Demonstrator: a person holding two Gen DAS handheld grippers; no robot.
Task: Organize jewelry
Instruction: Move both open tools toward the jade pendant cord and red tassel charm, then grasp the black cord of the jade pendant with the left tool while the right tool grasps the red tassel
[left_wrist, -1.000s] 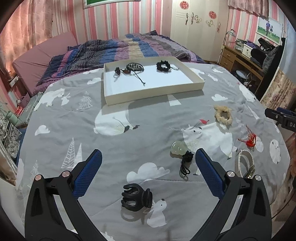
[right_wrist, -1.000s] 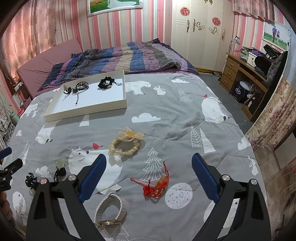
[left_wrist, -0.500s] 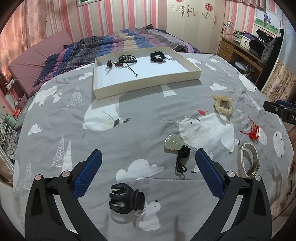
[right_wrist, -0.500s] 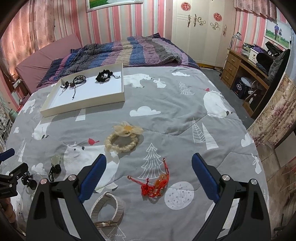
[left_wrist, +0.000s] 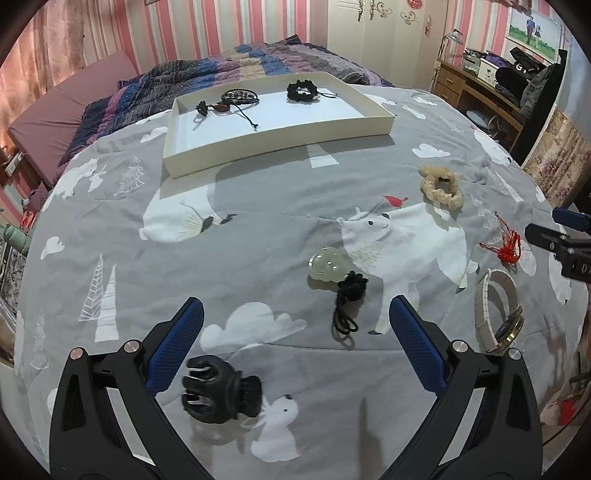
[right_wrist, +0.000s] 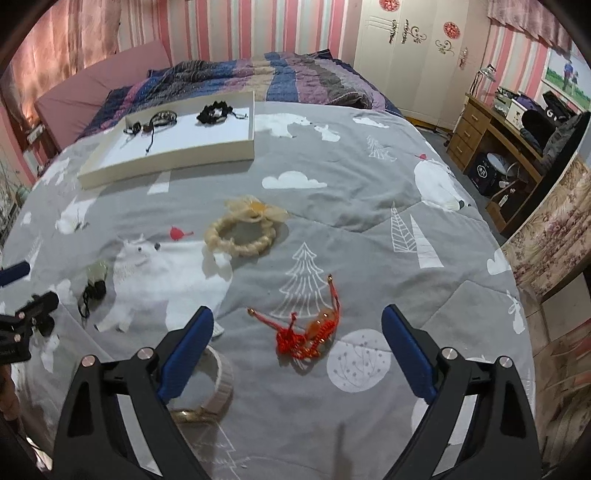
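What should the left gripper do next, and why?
Probably ease the open left gripper down and close on the black claw clip, which lies loose on the quilt just inside its left finger, while the white tray holds only a few pieces.

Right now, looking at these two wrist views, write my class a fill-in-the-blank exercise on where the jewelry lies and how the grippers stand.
1. The black scrunchie lies inside the white ____.
2. Both the left gripper and the right gripper are ____, holding nothing.
3. The knotted cord ornament between the right gripper's fingers is ____ in colour.
4. The claw clip near the left gripper is ____ in colour.

Missing words: tray; open; red; black
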